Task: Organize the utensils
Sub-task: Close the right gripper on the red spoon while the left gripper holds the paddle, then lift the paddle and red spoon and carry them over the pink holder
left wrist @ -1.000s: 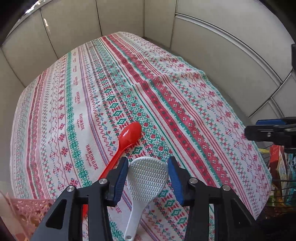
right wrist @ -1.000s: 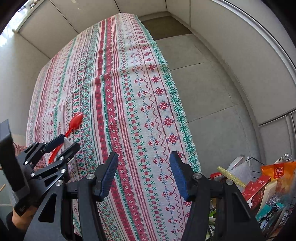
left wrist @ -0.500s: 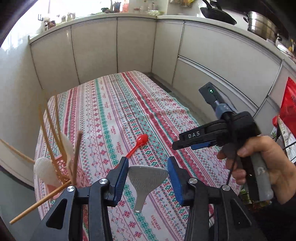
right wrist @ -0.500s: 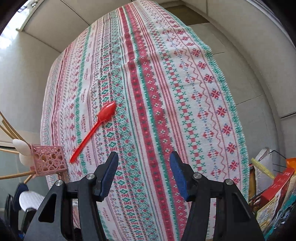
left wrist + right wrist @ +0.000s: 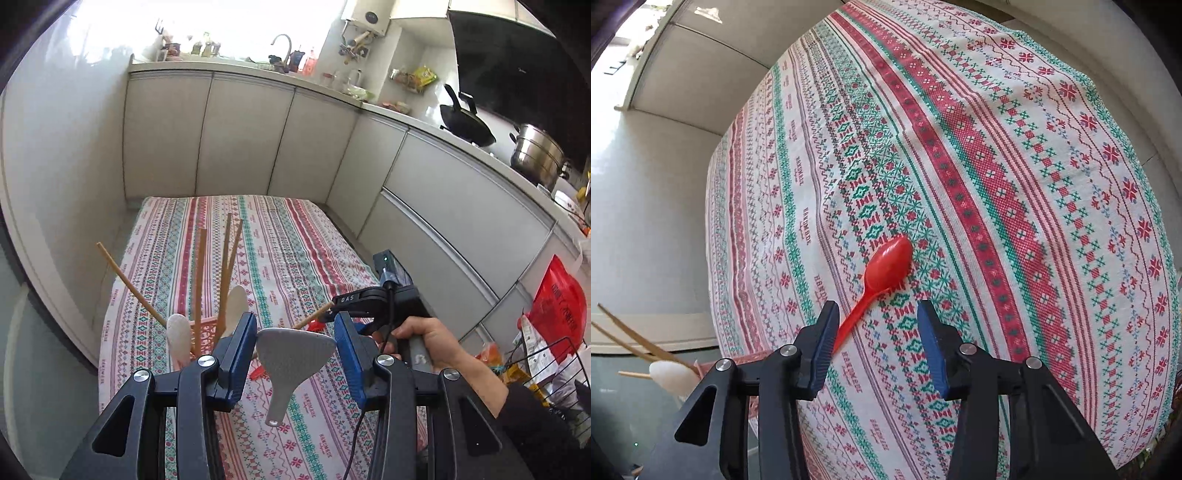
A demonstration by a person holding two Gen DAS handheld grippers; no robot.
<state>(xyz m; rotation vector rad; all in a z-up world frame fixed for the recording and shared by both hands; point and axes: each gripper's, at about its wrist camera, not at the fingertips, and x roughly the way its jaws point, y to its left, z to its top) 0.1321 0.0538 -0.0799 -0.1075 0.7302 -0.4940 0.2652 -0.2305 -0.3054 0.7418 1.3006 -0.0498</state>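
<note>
The left claw [image 5: 295, 345] grasps a white rice paddle [image 5: 293, 360] by the sides of its blade, handle hanging toward 6 o'clock, raised clear of the patterned counter [image 5: 280, 251]. At its 10 o'clock a pink utensil basket [image 5: 205, 334] stands on the counter, holding wooden chopsticks [image 5: 201, 280] and white spoons [image 5: 178, 339].

The right claw [image 5: 875, 325] is released, its jaws spread and tilted down over the counter [image 5: 997, 184]. A red spoon [image 5: 882, 275] lies flat there, bowl at 12 o'clock from the claw, handle running toward 7 o'clock beside the left finger. In the left wrist view the person's right hand [image 5: 430, 341] grips the right claw's handle, held at 3 o'clock from the paddle.
</note>
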